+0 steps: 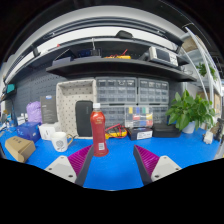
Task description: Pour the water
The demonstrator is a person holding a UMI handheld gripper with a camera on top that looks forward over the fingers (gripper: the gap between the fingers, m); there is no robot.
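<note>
A red bottle (pixel 98 133) with a white cap and a white label stands upright on the blue table (pixel 115 165), just ahead of my left finger. My gripper (pixel 113 160) is open, its purple pads (pixel 146 158) spread wide, and nothing stands between them. A white cup (pixel 60 142) lies beyond the left finger, to the left of the bottle.
A brown box (pixel 19 148) and a blue box (pixel 28 131) sit at the far left. Behind the bottle are a black panel (pixel 84 118), a drawer cabinet (pixel 135 98) and small boxes (pixel 140 132). A potted plant (pixel 188 110) stands at the right. A shelf (pixel 110 65) runs overhead.
</note>
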